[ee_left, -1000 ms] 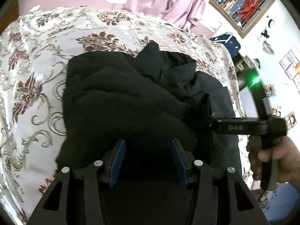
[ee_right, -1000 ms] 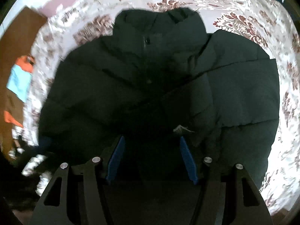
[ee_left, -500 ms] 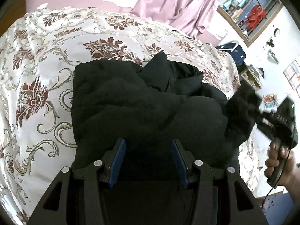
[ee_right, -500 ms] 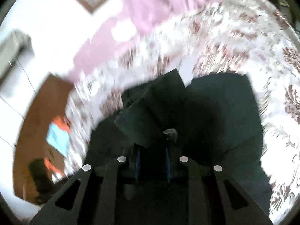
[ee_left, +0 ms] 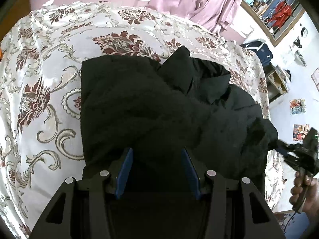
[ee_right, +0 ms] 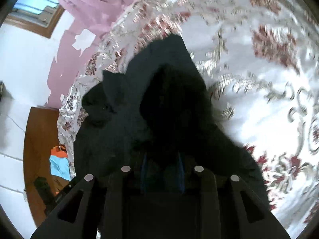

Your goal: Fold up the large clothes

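A black puffer jacket [ee_left: 149, 109] lies bunched on a floral bedspread [ee_left: 49, 79]. My left gripper [ee_left: 158, 165] hovers over the jacket's near part, blue pads apart, nothing pinched between them. At the right edge of the left wrist view, a hand [ee_left: 305, 195] holds my right gripper [ee_left: 295, 155], which pulls a fold of the jacket out sideways. In the right wrist view the right gripper [ee_right: 162, 171] has its pads close together with dark jacket [ee_right: 169, 99] fabric between them. Its jaws are opening slightly while the lifted fold hangs from them.
Pink curtains [ee_left: 199, 0] and a peeling pink wall lie beyond the bed. A dark blue bag [ee_left: 261, 51] and shelves stand past the bed's right side. A wooden door [ee_right: 37, 149] and bright clothes show at left. Bare bedspread [ee_right: 259, 79] surrounds the jacket.
My right gripper closed on the jacket's fabric and swung away to the right, rolling as it dragged a fold outward. The left gripper drifted slightly and kept its opening.
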